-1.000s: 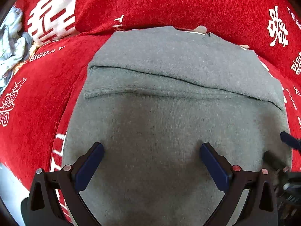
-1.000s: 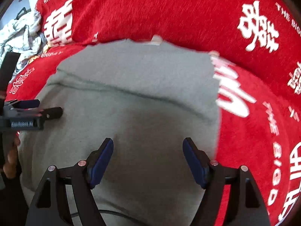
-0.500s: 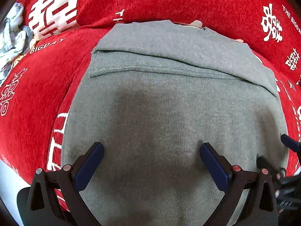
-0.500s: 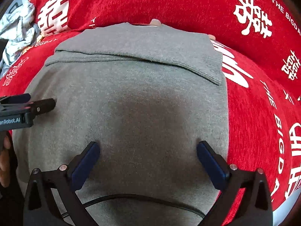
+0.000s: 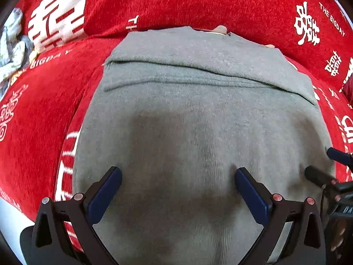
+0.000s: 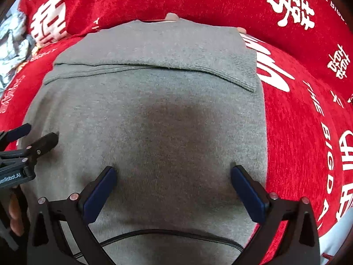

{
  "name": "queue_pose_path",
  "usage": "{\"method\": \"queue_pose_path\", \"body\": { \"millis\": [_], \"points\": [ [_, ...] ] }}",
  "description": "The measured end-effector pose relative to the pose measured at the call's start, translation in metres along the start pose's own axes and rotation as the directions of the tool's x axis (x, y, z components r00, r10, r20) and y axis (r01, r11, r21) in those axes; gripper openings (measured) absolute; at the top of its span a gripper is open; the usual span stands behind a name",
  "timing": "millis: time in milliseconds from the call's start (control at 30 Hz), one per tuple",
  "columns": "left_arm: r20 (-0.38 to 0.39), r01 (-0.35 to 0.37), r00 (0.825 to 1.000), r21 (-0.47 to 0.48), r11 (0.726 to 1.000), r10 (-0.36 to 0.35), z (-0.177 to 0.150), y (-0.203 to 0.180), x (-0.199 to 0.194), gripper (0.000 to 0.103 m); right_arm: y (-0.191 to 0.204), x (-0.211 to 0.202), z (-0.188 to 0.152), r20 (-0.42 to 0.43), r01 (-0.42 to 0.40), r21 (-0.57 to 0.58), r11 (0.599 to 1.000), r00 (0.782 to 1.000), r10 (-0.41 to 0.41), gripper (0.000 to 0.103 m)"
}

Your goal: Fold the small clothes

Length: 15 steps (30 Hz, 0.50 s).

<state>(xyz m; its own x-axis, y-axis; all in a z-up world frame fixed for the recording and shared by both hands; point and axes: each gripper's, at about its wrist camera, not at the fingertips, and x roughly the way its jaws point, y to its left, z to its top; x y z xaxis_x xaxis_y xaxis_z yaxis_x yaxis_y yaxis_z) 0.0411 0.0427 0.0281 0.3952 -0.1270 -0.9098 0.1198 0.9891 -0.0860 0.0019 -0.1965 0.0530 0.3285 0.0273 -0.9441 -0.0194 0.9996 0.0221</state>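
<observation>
We hold both grippers — left (image 5: 177,174), right (image 6: 173,173) — spread wide over the grey garment (image 5: 198,132), pinching nothing, on the red cloth (image 5: 44,114).

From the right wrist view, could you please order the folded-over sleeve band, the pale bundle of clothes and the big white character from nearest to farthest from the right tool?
1. Folded-over sleeve band of the grey sweater: nearest, straight ahead of the open right tool.
2. Big white character: far left, on the red cover.
3. Pale bundle of clothes: farthest, at the left edge.
</observation>
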Motion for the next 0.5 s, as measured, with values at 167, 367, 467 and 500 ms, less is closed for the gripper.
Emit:
{"method": "queue_pose_path", "body": {
  "millis": [167,367,467,500],
  "points": [
    [-0.047,0.048,0.998,0.032,0.998,-0.047,-0.019,0.009,-0.021,0.103,-0.027,-0.028,-0.034,-0.003,0.015,0.054,0.998,1.0,-0.015,0.103],
    [-0.076,-0.006,0.997,0.096,0.995,0.014,-0.05,0.039,-0.04,0.103,-0.064,-0.047,-0.092,-0.08,-0.005,0.058,0.998,0.997,0.009,0.103],
    [-0.123,-0.022,0.992,0.064,0.998,0.03,-0.061,0.061,-0.033,0.103,-0.066,-0.046,-0.108,-0.112,-0.05,0.051,0.997,0.992,0.055,0.103],
    [-0.145,-0.008,0.989,0.048,0.999,0.015,-0.063,0.065,-0.03,0.103,-0.064,-0.043,-0.11,-0.127,-0.073,0.046,0.996,0.989,0.078,0.103]
  ]
}}
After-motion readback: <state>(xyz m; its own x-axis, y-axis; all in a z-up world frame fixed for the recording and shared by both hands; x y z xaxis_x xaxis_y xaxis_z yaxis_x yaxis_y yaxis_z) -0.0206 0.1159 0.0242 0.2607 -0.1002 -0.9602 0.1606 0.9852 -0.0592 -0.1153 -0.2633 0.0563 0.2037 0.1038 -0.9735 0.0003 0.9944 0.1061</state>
